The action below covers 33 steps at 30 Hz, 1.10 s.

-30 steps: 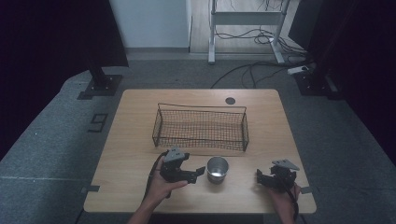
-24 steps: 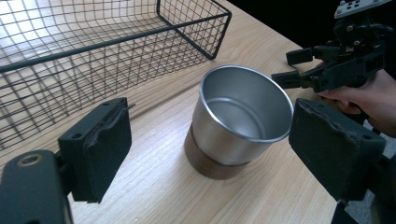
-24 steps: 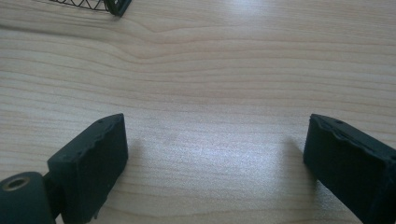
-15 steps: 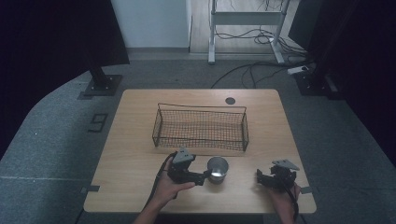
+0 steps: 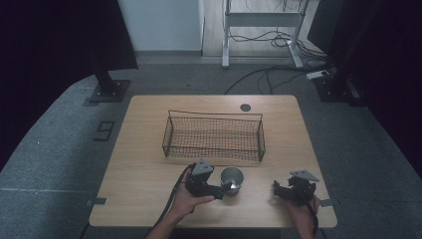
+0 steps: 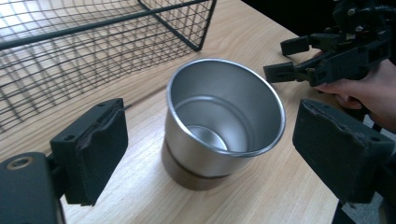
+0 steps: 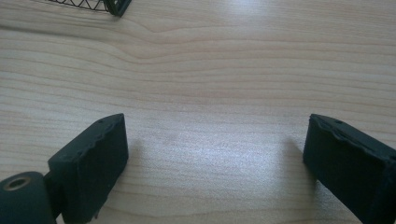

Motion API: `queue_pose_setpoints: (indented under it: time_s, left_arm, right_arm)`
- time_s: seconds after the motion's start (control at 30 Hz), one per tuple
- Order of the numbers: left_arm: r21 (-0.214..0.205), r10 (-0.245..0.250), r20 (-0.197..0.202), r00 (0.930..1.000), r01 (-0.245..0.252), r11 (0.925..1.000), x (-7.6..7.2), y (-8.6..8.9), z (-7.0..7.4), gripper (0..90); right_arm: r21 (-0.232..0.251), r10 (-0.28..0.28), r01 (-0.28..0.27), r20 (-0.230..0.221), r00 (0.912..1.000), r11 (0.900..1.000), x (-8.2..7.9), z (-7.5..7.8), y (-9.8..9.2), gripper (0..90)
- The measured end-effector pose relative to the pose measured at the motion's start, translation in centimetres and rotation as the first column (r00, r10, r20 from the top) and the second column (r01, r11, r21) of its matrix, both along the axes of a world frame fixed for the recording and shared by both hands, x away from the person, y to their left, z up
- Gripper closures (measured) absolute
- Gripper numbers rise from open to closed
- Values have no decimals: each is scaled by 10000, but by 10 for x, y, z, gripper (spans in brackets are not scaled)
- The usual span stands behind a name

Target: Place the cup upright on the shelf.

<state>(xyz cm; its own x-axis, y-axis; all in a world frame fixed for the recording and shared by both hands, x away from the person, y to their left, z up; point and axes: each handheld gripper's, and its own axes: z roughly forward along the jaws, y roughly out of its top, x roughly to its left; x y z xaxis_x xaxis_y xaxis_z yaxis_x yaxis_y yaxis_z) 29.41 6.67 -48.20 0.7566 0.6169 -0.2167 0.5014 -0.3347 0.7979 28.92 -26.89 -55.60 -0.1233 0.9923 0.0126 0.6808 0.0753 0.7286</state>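
Left gripper (image 5: 222,188) sits at the steel cup (image 5: 232,180), jaws spread wide and just been opening; in the left gripper view the cup (image 6: 224,126) stands upright between the pads (image 6: 95,149), clear gap on both sides, nothing gripped. Cup is on the worktop (image 5: 139,149) just in front of the wire basket (image 5: 214,135), near its right end, mouth up, empty. Right gripper (image 5: 284,191) is well apart to the right, low over bare worktop, jaws open, nothing between them.
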Motion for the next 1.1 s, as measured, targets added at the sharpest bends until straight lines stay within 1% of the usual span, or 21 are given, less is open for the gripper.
queue_pose_setpoints:
  time_s: [0.1, 0.2, 0.33, 0.5, 0.6, 0.7, 0.8, 1.1]
  left_arm:
    - [48, -58, 8, 10000, 58, 10000, 1, -5, -2, 107]
    - [198, -41, 90, 10000, 39, 9998, 1, -10, -4, 107]
    - [238, 42, 106, 9999, -44, 9997, 3, -14, -5, 107]
    - [280, 82, 47, 10000, -83, 9996, 4, -19, -8, 107]
    - [395, 122, 5, 9999, -122, 9991, 5, -22, -11, 105]
    - [369, 86, -42, 10000, -84, 9993, 5, -25, -12, 70]
    - [401, 34, -15, 10000, -33, 9992, 5, -28, -13, 62]
    - [734, 129, 22, 9999, -130, 9972, 8, -39, -23, 53]
  right_arm:
    - [1, 1, -1, 0, 10000, 10000, 0, 0, 0, 65]
    - [2, 0, 0, 0, 10000, 10000, 0, 0, 0, 66]
    - [3, 0, 0, -1, 10000, 10000, 0, 0, 0, 66]
    - [-1, -1, 1, 1, 10000, 10000, 0, 0, 0, 66]
    - [-1, -1, 1, 0, 10000, 10000, 0, 0, 0, 66]
    - [0, -1, 1, 0, 10000, 10000, 0, 0, 0, 66]
    - [1, -3, 3, 1, 10000, 10000, 0, 0, 0, 66]
    - [-2, -1, 1, 2, 10000, 10000, 0, 0, 0, 66]
